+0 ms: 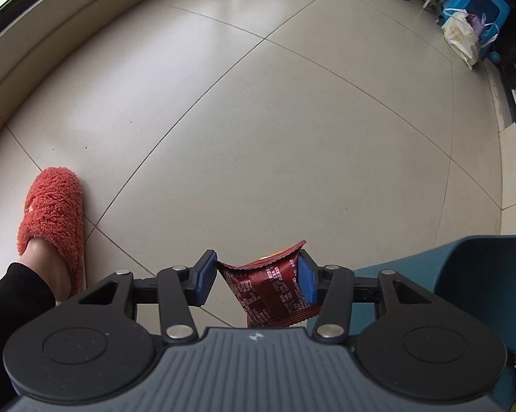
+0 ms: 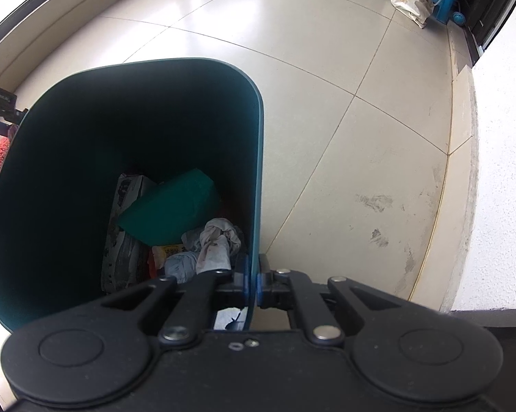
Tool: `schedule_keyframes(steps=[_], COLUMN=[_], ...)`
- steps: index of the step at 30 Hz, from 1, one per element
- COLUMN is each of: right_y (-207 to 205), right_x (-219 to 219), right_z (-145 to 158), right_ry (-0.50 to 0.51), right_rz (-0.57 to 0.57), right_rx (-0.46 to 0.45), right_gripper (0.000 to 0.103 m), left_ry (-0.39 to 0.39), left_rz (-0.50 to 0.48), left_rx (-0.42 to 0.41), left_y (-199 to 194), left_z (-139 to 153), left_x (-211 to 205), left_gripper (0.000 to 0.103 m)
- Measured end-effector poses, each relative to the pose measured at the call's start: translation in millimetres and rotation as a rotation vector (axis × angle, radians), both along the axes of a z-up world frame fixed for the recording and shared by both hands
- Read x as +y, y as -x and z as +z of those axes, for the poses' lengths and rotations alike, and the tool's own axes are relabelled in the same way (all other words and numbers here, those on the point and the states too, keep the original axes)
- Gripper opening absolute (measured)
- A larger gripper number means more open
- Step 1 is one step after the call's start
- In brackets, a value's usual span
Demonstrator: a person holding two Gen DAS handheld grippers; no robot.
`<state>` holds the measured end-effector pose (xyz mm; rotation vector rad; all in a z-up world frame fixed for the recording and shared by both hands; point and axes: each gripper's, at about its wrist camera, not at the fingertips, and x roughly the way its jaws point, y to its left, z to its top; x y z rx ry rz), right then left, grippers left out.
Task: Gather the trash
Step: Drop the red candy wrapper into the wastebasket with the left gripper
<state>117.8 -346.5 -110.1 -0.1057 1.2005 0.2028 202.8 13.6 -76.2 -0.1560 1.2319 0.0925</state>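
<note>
Beige floor tiles run under both views. My left hand-held gripper (image 1: 258,274) is partly spread, a red snack wrapper (image 1: 271,292) spanning its blue pads and sagging below them. My right hand-held gripper (image 2: 253,283) is clamped on the teal trash bin (image 2: 258,178) wall. That bin lies just right of the wrapper, so I judge a short rightward carry over its rim comes next.

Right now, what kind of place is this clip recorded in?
Most likely a room in a home. The floor is large pale tile, a foot in a fluffy orange slipper stands on it, and plastic bags lean against a blue plastic stool by the far wall.
</note>
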Motion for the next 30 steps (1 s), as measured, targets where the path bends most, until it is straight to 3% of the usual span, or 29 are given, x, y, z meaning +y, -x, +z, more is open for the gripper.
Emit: schedule_keyframes(steps=[7, 11, 15, 23, 30], right_y=[6.0, 8.3, 8.6, 8.7, -0.7], right_x=[-1.1, -4.4, -5.0, -7.5, -7.9], right_z=[4.1, 7.1, 6.9, 10.6, 12.4], right_ry=[-0.005, -0.021, -0.024, -0.028, -0.010], right_rz=[0.009, 0.007, 0.010, -0.006, -0.037], right_rx=[-0.015, -0.024, -0.027, -0.044, -0.077], right_gripper=[0.004, 0.004, 0.004, 0.003, 0.002], left_ry=[0.019, 0.009, -0.037, -0.236, -0.287], left_rz=[-0.241, -0.404, -0.495, -0.586, -0.625], left_rx=[-0.107, -0.120, -0.087, 0.020, 0.101], left_y=[50.9, 68.0, 65.7, 35.2, 8.5], left_z=[62.9, 69.8, 44.3, -35.3, -79.4], left_x=[-60.8, -107.8, -149.1, -216.1, -237.2], left_gripper=[0.048, 0.048, 0.048, 0.048, 0.049])
